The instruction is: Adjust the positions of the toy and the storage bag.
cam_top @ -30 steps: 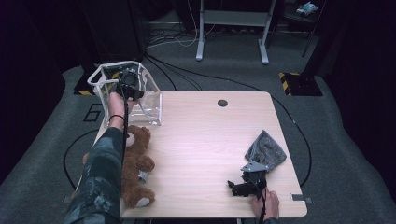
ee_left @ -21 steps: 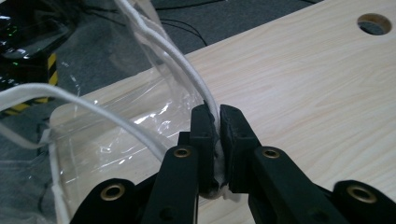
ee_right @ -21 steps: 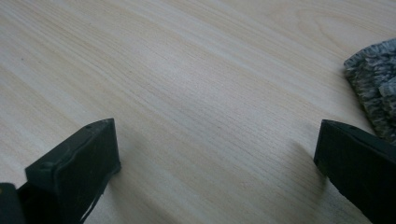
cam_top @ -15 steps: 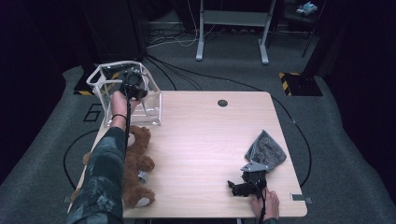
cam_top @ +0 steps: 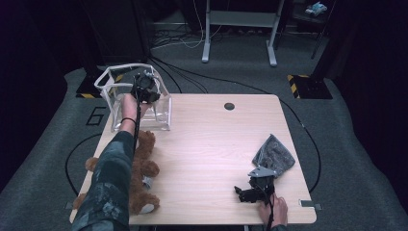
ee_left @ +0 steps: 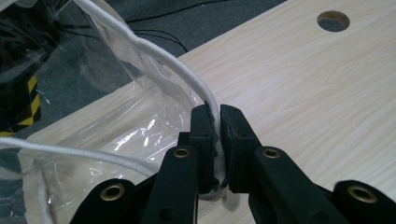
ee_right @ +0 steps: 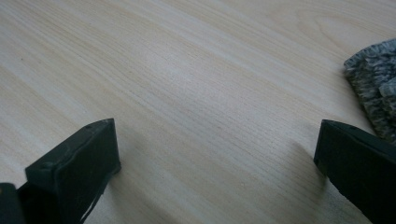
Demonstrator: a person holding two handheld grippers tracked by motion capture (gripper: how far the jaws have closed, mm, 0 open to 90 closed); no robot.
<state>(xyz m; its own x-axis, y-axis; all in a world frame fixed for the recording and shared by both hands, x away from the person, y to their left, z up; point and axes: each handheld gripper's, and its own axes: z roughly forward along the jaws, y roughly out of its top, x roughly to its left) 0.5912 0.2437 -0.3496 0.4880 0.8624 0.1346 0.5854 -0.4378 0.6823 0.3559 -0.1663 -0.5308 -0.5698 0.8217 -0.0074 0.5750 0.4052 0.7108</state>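
A clear plastic bag with a white corded rim stands at the table's far left corner. My left gripper is shut on that rim, and the cord is pinched between its two black pads. A brown teddy bear lies at the near left, partly under the left forearm. A grey cloth lies at the near right. My right gripper rests on the table beside the cloth with its jaws wide apart and only bare wood between them.
The light wooden table has a round cable hole near its far edge. Black cables and a desk frame are on the carpet beyond. A yellow-black striped block sits off the far right corner.
My left gripper has shifted a little to the right along the bag's rim, pulling the rim with it. The right gripper has stayed in place.
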